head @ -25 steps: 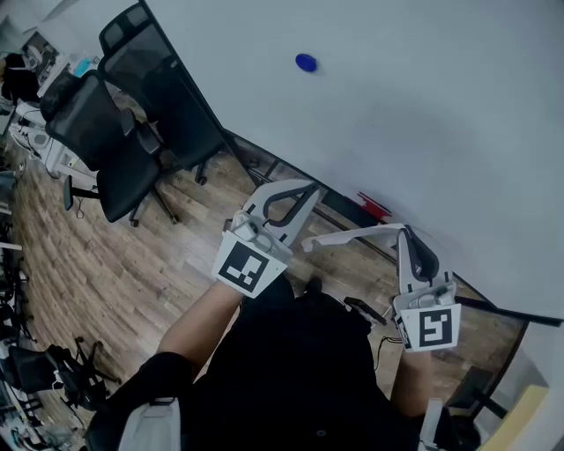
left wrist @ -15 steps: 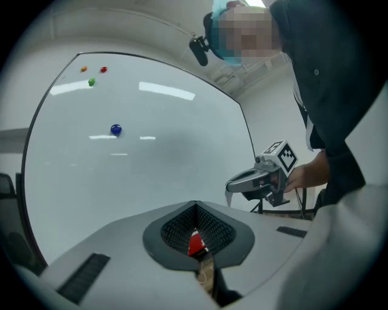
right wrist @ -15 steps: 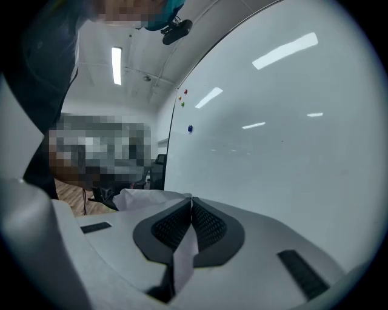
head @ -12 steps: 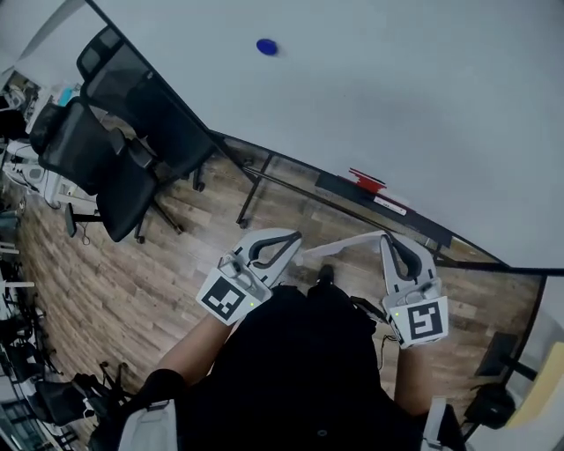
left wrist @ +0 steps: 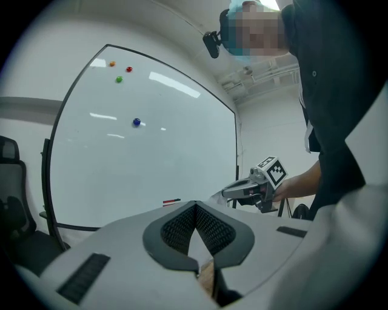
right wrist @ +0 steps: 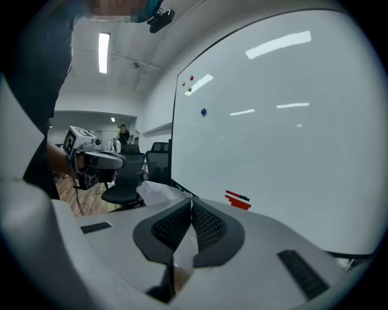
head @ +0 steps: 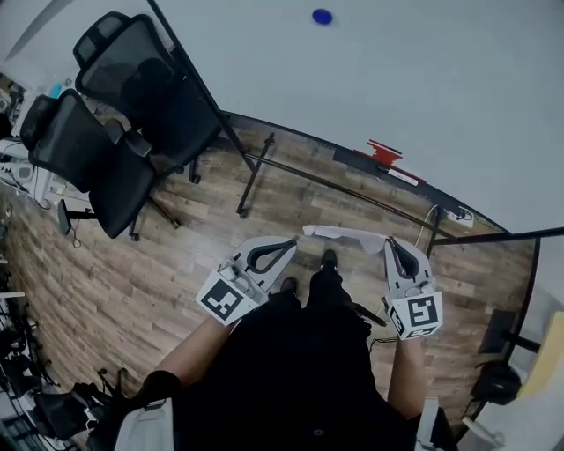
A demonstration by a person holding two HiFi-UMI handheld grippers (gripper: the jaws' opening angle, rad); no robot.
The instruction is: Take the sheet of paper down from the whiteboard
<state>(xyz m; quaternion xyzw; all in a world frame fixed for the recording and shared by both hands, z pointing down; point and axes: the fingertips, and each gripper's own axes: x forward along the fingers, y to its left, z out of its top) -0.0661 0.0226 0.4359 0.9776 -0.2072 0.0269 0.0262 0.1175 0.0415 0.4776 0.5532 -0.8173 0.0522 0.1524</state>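
Carries the left tool and the right tool lower and closer to the body than a second ago, down over the wooden floor just ahead of the shoes and well clear of the whiteboard. Keeps the right tool clamped on one end of the sheet of paper; shows, in the right gripper view, a white corner pinched between the ribbed pads and the rest crumpling out past the tips toward the left tool. Holds the sheet roughly level and off the floor, probably to spare it dragging or tearing on the way from the board. Has the left tool closed too, pads meeting at the tips, with no paper visibly caught there; points it toward the loose end of the sheet, near but seemingly not touching, likely as a ready support rather than a second grip. Leaves the board bare of paper: only a blue magnet high up, small coloured magnets near a top corner, and red markers at the bottom edge. Looks like the main step done, sheet off the board and in hand, with only the putting-down left and a one-ended grip on limp paper as the chief risk.
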